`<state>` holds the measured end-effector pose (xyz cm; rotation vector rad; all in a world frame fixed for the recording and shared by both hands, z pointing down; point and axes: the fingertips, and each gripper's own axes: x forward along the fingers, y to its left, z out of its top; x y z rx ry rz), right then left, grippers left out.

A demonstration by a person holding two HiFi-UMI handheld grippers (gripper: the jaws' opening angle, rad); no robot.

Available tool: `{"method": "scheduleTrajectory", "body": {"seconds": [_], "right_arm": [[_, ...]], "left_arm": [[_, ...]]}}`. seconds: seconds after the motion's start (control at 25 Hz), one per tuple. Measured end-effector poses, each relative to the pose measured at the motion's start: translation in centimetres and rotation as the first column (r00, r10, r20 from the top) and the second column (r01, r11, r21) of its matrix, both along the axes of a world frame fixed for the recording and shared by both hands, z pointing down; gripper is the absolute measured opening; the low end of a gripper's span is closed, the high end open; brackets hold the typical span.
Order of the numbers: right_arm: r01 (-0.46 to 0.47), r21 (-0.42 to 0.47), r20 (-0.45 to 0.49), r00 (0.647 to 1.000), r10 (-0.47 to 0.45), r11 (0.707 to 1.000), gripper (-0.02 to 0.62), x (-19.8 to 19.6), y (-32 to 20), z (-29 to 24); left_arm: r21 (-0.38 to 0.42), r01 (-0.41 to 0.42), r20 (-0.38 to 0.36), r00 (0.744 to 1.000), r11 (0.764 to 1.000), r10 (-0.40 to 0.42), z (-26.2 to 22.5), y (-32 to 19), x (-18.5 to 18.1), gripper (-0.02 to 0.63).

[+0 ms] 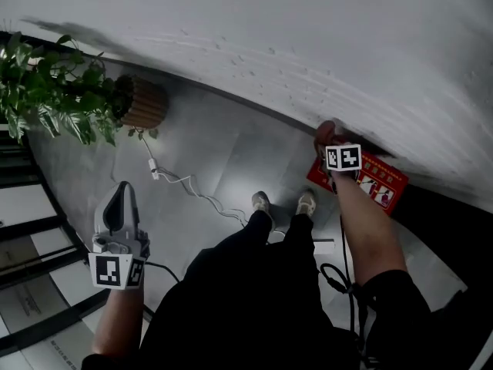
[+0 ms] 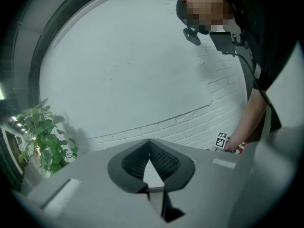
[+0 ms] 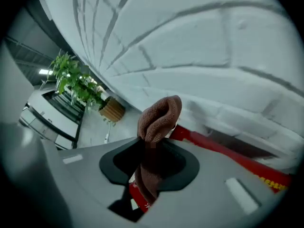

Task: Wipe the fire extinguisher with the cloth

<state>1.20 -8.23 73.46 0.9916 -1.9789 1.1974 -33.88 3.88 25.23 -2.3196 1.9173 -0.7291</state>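
A brown cloth (image 3: pixel 160 116) is pinched in my right gripper (image 3: pixel 153 144) and bunches up above the jaws. In the head view this gripper (image 1: pixel 330 139) is low against the white brick wall, with the cloth (image 1: pixel 324 132) over the top edge of a red fire extinguisher box (image 1: pixel 363 179). The red box (image 3: pixel 228 156) runs along the wall foot just past the cloth. No extinguisher cylinder shows in any view. My left gripper (image 1: pixel 122 195) hangs apart on the left over the floor, jaws together and empty (image 2: pixel 149 142).
A leafy plant (image 1: pixel 52 92) in a ribbed pot (image 1: pixel 144 103) stands at the left by the wall. A white cable (image 1: pixel 185 185) trails over the grey floor towards the person's shoes (image 1: pixel 262 201). A black cable (image 1: pixel 337 278) hangs by the right arm.
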Motion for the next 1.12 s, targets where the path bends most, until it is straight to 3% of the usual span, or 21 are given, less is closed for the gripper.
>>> {"method": "scheduleTrajectory", "body": {"seconds": [0.12, 0.2, 0.32, 0.48, 0.6, 0.76, 0.84, 0.88, 0.92, 1.04, 1.12], "right_arm": [[0.06, -0.077, -0.071, 0.995, -0.066, 0.995, 0.097, -0.7, 1.5, 2.3], [0.037, -0.084, -0.07, 0.997, -0.043, 0.996, 0.097, 0.7, 2.6, 2.8], [-0.049, -0.062, -0.057, 0.997, 0.045, 0.997, 0.095, 4.7, 3.9, 2.4], [-0.232, -0.079, -0.089, 0.97, 0.225, 0.97, 0.094, 13.5, 7.4, 2.1], [-0.377, -0.091, -0.13, 0.922, 0.365, 0.922, 0.095, 20.7, 10.6, 1.9], [-0.57, -0.109, -0.237, 0.811, 0.535, 0.815, 0.097, 30.1, 15.4, 1.9], [-0.622, -0.089, -0.304, 0.761, 0.573, 0.778, 0.097, 32.9, 17.0, 1.3], [-0.62, -0.064, -0.311, 0.757, 0.574, 0.782, 0.097, 33.1, 16.6, 0.7], [-0.59, -0.037, -0.298, 0.777, 0.555, 0.807, 0.097, 32.1, 15.5, 0.1], [-0.381, 0.023, -0.192, 0.906, 0.378, 0.924, 0.097, 23.4, 9.9, -1.1], [-0.237, 0.03, -0.113, 0.965, 0.238, 0.971, 0.097, 15.9, 6.8, -1.4]], "left_arm": [[-0.007, 0.044, 0.019, 0.999, 0.999, -0.043, -0.5, 1.0, -1.9, 0.0], [-0.006, 0.074, 0.027, 0.997, 0.997, -0.074, -1.0, 1.2, -3.1, 0.0], [0.001, 0.073, 0.0, 0.997, 0.997, -0.073, -0.8, 0.2, -3.2, 0.0], [-0.02, -0.023, -0.066, 0.998, 1.0, 0.022, 1.4, -1.8, 0.0, 0.0], [-0.038, -0.094, -0.09, 0.992, 0.995, 0.09, 2.9, -3.2, 2.2, 0.0], [-0.032, -0.144, -0.112, 0.984, 0.989, 0.14, 3.6, -4.5, 3.7, 0.0], [-0.028, -0.145, -0.115, 0.983, 0.989, 0.141, 3.6, -4.4, 3.5, 0.0], [-0.023, -0.138, -0.111, 0.985, 0.99, 0.135, 3.4, -4.2, 3.2, 0.0], [-0.013, -0.126, -0.103, 0.987, 0.992, 0.124, 3.2, -4.0, 2.8, 0.0], [0.027, -0.071, -0.071, 0.995, 0.997, 0.073, 2.0, -3.6, 0.8, 0.0], [0.042, -0.036, -0.061, 0.997, 0.998, 0.039, 1.1, -3.3, -0.4, 0.0]]}}
